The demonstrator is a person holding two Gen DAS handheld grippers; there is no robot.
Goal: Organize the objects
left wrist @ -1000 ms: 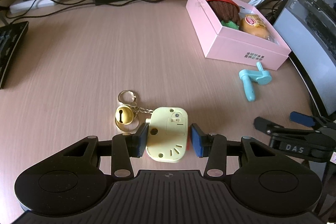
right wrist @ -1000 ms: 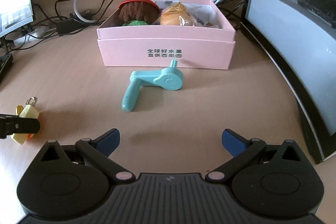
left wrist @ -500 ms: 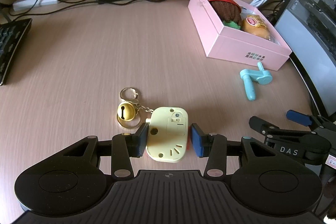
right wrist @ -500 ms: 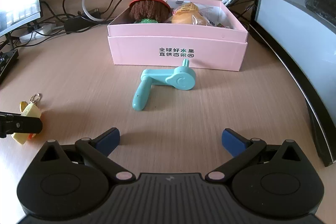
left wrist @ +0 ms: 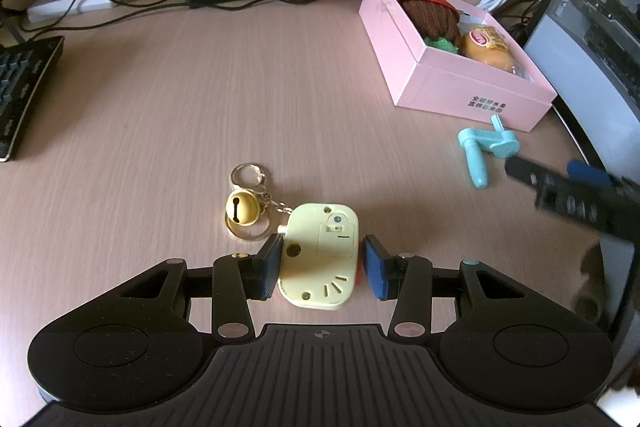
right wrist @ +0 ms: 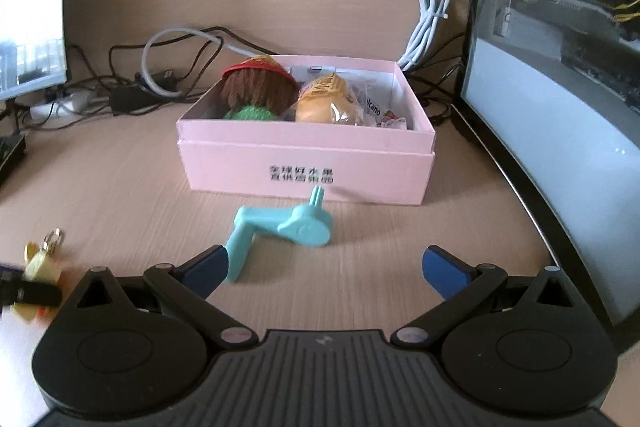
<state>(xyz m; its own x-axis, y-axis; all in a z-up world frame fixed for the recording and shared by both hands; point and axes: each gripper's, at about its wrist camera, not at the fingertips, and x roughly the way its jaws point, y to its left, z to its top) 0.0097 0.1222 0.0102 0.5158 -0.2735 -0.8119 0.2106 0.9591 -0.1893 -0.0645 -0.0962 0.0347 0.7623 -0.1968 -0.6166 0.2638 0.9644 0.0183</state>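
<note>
Here, my left gripper pinches the pale yellow toy between its pads on the desk, its gold bell just ahead-left. My right gripper gapes empty; the teal crank lies just ahead of its left finger, before the pink box, with bare desk ahead-left and a monitor edge at right.

**Lighting and picture quality**

The scene was evenly and brightly lit. The pink box cast a soft shadow on the desk at its near side, and the teal crank in front of the box cast another. Left of the box, the monitor was overexposed. The right wrist view was motion-blurred throughout. In the left wrist view only the right gripper, near the crank, was smeared. Both views curved strongly at the edges.
</note>
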